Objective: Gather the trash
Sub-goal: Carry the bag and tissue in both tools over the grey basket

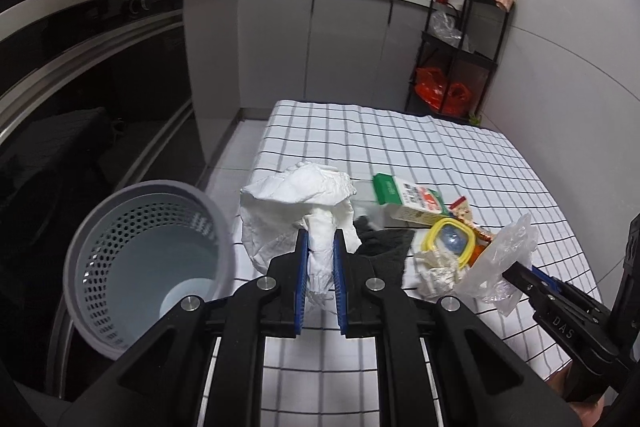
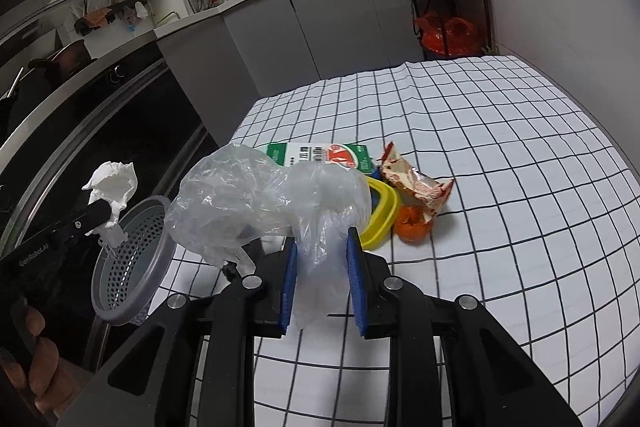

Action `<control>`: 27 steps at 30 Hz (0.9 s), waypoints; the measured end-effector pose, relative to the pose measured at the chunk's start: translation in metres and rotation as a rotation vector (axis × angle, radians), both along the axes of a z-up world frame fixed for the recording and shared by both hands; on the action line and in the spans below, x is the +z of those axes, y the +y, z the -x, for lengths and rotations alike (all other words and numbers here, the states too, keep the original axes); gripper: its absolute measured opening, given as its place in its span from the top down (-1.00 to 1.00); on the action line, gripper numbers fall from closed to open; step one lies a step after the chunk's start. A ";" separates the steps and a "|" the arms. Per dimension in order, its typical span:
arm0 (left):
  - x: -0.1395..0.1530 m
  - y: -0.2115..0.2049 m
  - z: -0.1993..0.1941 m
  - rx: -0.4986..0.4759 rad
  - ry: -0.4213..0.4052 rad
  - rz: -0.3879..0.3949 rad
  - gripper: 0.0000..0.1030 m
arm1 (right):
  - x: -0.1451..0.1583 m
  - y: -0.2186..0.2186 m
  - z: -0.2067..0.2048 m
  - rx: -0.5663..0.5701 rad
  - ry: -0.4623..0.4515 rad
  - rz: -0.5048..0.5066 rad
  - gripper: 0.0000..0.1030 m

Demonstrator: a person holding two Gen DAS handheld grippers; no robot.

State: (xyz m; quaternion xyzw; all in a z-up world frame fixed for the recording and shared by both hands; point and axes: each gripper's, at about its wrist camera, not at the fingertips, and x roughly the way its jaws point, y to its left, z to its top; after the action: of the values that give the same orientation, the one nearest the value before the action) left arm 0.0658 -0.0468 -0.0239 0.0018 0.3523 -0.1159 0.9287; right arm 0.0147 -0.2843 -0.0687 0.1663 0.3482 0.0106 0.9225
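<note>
The left tongs [image 1: 320, 239] are clamped on a crumpled white paper towel [image 1: 296, 203], which bulges out ahead of their blue pads and hangs in a strip between them. Just to the left of these tongs and below them stands a grey perforated bin [image 1: 148, 263], its mouth tilted toward the camera, with a pale bottom showing inside. In the right wrist view the same paper towel [image 2: 114, 187] sits above the near rim of the bin [image 2: 132, 267], pinched at the tip of the left tongs [image 2: 106, 213], whose handle a hand [image 2: 38, 359] grips at the lower left edge.

The right tongs [image 2: 322, 247] are closed on a clear crumpled plastic bag [image 2: 256, 203]; the bag balloons out ahead and to the left of the pads, and a thin fold of it hangs down between them. From the left wrist view the bag [image 1: 504, 259] is seen lifted at the tip of the right tongs [image 1: 510, 273].

Beyond the right tongs, on the table [image 2: 520, 187] with its white checked cloth, lie the rest of the scraps: a green and white carton [image 2: 320, 157] partly hidden behind the bag, a yellow-rimmed lid [image 2: 380, 223] just ahead and to the right, an orange peel [image 2: 414, 227] touching the lid's right side, and a torn red and white wrapper [image 2: 412, 183] behind the peel. A dark cloth [image 1: 384, 247] lies right of the left tongs.
</note>
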 end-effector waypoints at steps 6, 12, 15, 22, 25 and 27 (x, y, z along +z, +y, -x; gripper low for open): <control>-0.001 0.046 0.008 0.094 -0.020 -0.050 0.76 | 0.010 0.051 -0.013 0.112 -0.014 0.011 0.55; -0.006 0.097 0.008 0.188 -0.014 -0.061 0.76 | 0.022 0.118 -0.033 0.256 -0.019 0.046 0.55; -0.009 0.120 0.004 0.229 -0.009 -0.056 0.76 | 0.021 0.154 -0.046 0.340 -0.007 0.049 0.55; -0.025 0.166 -0.007 0.307 0.028 -0.048 0.76 | 0.016 0.225 -0.097 0.466 0.026 0.054 0.56; -0.037 0.179 -0.015 0.327 0.060 -0.045 0.76 | 0.002 0.243 -0.112 0.500 0.056 0.054 0.55; -0.045 0.185 -0.021 0.334 0.083 -0.043 0.76 | -0.008 0.249 -0.118 0.512 0.078 0.049 0.55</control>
State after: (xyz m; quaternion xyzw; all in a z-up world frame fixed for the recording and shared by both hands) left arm 0.0863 0.1383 -0.0691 -0.0418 0.3881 0.0477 0.9194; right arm 0.1327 -0.0355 -0.0762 0.0506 0.4144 0.2286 0.8794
